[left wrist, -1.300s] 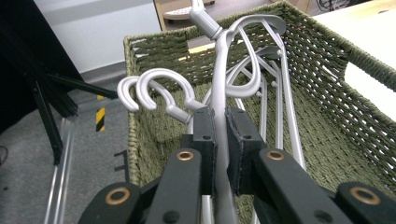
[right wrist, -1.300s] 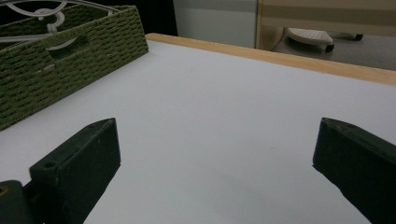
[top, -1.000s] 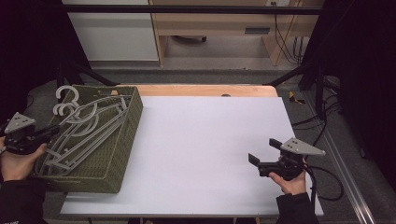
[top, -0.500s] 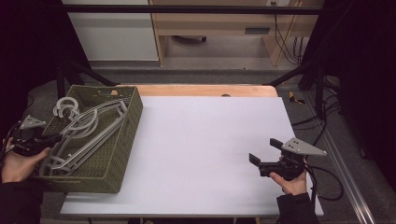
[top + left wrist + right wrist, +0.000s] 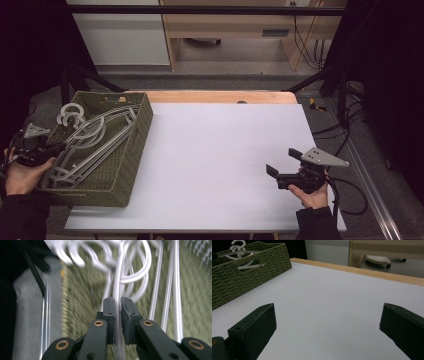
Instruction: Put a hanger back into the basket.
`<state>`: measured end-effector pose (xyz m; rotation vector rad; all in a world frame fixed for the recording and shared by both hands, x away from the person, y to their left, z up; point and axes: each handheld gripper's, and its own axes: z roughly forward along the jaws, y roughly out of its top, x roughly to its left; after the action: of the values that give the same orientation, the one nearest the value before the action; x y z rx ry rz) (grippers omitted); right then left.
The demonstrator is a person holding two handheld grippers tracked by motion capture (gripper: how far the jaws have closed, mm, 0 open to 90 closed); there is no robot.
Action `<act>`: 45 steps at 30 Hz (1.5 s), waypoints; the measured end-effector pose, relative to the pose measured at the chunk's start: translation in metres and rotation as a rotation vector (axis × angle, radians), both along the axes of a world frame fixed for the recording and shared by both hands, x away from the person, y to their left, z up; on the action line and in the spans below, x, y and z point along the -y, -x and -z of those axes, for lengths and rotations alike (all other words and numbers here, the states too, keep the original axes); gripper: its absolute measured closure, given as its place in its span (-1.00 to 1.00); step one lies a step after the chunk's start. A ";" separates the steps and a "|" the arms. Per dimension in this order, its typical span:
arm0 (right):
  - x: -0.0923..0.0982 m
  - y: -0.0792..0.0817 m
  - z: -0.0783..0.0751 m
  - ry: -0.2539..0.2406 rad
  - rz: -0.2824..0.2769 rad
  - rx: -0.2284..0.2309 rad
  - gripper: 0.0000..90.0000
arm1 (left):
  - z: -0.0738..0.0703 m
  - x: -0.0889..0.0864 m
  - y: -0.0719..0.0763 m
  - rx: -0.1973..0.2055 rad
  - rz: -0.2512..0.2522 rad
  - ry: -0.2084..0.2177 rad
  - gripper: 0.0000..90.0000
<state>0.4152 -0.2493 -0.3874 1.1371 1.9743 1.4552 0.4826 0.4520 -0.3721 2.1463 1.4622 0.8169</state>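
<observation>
While its camera looks straight down its own jaws, the left gripper [image 5: 117, 303] has them pinched almost together on the thin bar of one white plastic hanger [image 5: 118, 277], a grip low on the stem that would let a single hanger be drawn from the tangle. At lower right of the high view, the right gripper [image 5: 284, 170] rests just above the white table [image 5: 220, 150] with jaws spread wide and nothing between them, apparently parked clear of the work. Farther up, at the left of the frame, the stack of hangers [image 5: 92, 140] lies in the green woven basket [image 5: 135, 150], hooks bunched toward its far corner, which overhangs the table's left edge beside the person's left hand [image 5: 22, 175].
</observation>
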 end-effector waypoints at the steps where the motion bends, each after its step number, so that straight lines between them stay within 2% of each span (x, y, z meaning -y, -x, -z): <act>1: 0.000 0.000 0.000 0.001 0.001 0.001 -0.98 | 0.001 0.004 -0.002 -0.025 0.005 -0.026 0.82; 2: 0.000 0.000 0.000 0.001 0.001 0.002 -0.98 | 0.002 0.008 -0.005 -0.055 0.014 -0.041 0.76; 4: 0.002 0.001 -0.001 0.003 -0.002 0.002 -0.98 | 0.004 0.011 -0.006 -0.073 0.038 -0.054 0.62; 6: 0.001 0.001 -0.001 -0.002 0.003 0.005 -0.98 | 0.004 0.011 -0.005 -0.065 0.050 -0.049 0.55; 9: 0.001 0.001 -0.001 -0.003 0.002 0.004 -0.98 | -0.003 0.005 -0.001 -0.033 0.041 0.028 0.42; 12: 0.001 0.001 -0.001 0.000 -0.002 0.003 -0.98 | -0.011 0.001 0.006 0.030 0.038 0.090 0.29; 15: 0.001 0.001 -0.001 0.003 -0.003 0.002 -0.98 | -0.018 0.001 0.013 0.094 0.058 0.178 0.20; 16: 0.001 0.001 -0.001 -0.002 0.001 0.002 -0.98 | -0.020 0.003 0.016 0.114 0.070 0.211 0.18; 19: 0.001 0.001 -0.001 -0.005 0.002 0.005 -0.98 | -0.025 0.010 0.023 0.155 0.116 0.264 0.05; 20: 0.001 0.001 -0.001 -0.005 0.002 0.005 -0.98 | -0.026 0.012 0.025 0.173 0.134 0.293 0.05; 21: 0.002 0.001 -0.001 -0.007 -0.003 0.007 -0.98 | -0.028 0.019 0.030 0.199 0.171 0.346 -0.01; 22: 0.002 0.001 -0.001 -0.007 -0.003 0.007 -0.98 | -0.028 0.019 0.030 0.199 0.171 0.346 -0.05; 26: 0.003 0.001 -0.002 -0.013 0.001 0.008 -0.98 | -0.031 0.036 0.039 0.249 0.239 0.415 -0.17; 28: 0.003 0.002 -0.002 -0.013 0.000 0.007 -0.98 | -0.031 0.047 0.044 0.265 0.271 0.434 -0.22; 30: 0.003 0.002 -0.002 -0.013 0.001 0.010 -0.98 | -0.031 0.064 0.049 0.281 0.318 0.464 -0.32; 31: 0.003 0.002 -0.002 -0.015 0.001 0.011 -0.98 | -0.031 0.064 0.049 0.281 0.318 0.464 -0.36; 34: 0.003 0.002 -0.003 -0.017 0.001 0.011 -0.98 | -0.031 0.086 0.054 0.282 0.363 0.485 -0.42; 40: 0.005 0.003 -0.004 -0.017 0.001 0.018 -0.98 | -0.026 0.124 0.061 0.287 0.443 0.486 -0.59; 45: 0.006 0.004 -0.005 -0.024 0.003 0.022 -0.98 | -0.016 0.146 0.065 0.295 0.469 0.494 -0.66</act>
<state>0.4114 -0.2551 -0.3828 1.1296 1.9446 1.4866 0.4180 0.3056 -0.3564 1.7871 0.8468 0.5036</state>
